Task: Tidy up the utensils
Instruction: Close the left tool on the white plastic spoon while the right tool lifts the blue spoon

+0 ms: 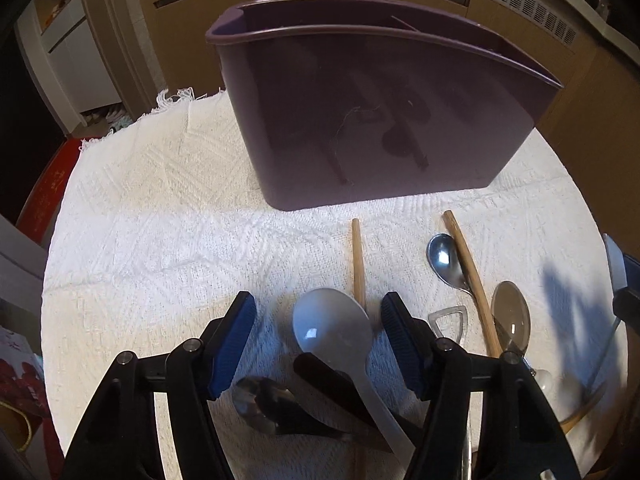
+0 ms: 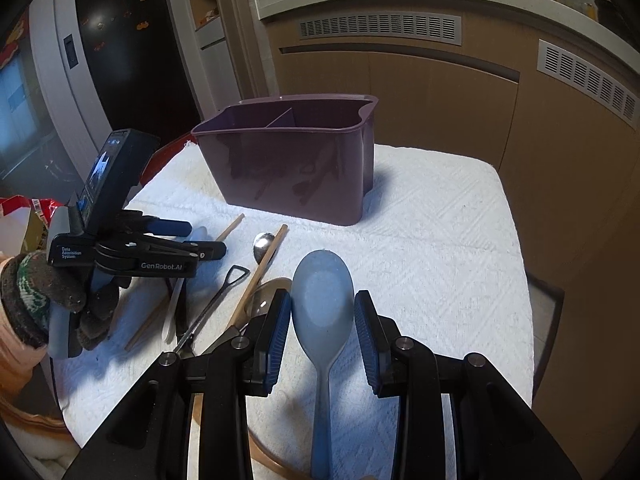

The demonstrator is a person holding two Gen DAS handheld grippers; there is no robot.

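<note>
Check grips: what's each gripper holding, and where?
Right gripper clamps the blue-grey spoon across its bowl. Left gripper holds nothing; the white spoon lies between its open jaws.

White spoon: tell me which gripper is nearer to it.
Left. The left gripper straddles the white spoon, jaws open. The right gripper is off to its right, past a wooden chopstick, shut on a grey paddle.
</note>
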